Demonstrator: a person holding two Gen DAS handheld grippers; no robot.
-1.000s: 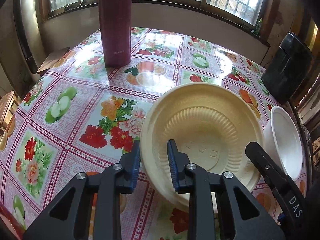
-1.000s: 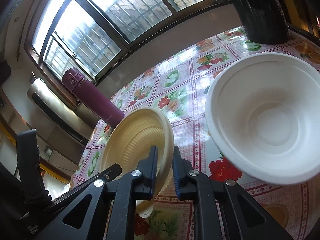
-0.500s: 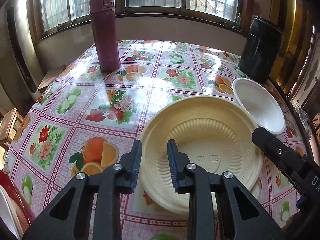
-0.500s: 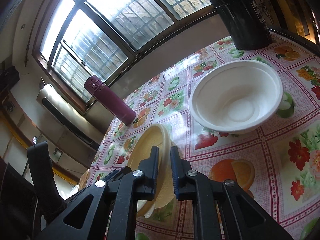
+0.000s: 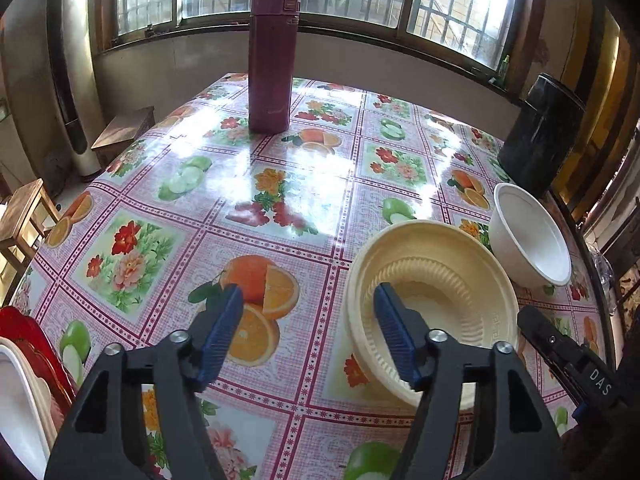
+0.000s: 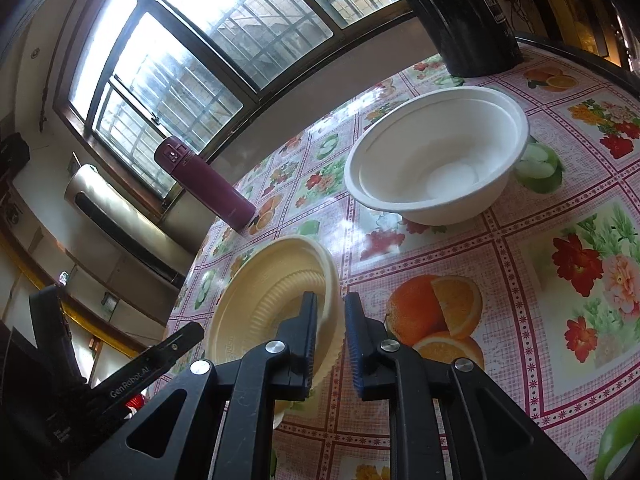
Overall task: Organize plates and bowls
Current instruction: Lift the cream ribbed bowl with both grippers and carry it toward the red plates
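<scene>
A cream plate (image 5: 436,280) sits tilted on the flowered tablecloth, its ribbed inside facing up. My left gripper (image 5: 310,332) is opening wide. The plate's left rim lies between its blue pads (image 5: 394,336), which do not press on it. My right gripper (image 6: 331,332) is shut on the plate's other rim (image 6: 330,280), and its jaws are starting to ease apart. In the left wrist view, one finger (image 5: 560,350) of the right gripper reaches the plate's right edge. A white bowl (image 5: 532,240) (image 6: 436,164) stands upright just beyond the plate.
A maroon flask (image 5: 274,56) stands at the far side of the table. A black container (image 5: 540,140) is at the far right corner behind the bowl. A red tray with white dishes (image 5: 24,364) sits at the near left edge. Wooden stools (image 5: 24,216) stand beside the table.
My left gripper's jaws, shut on the plate's rim before, have sprung wide and let it go. Both views have drawn back, and the bowl looks farther off.
</scene>
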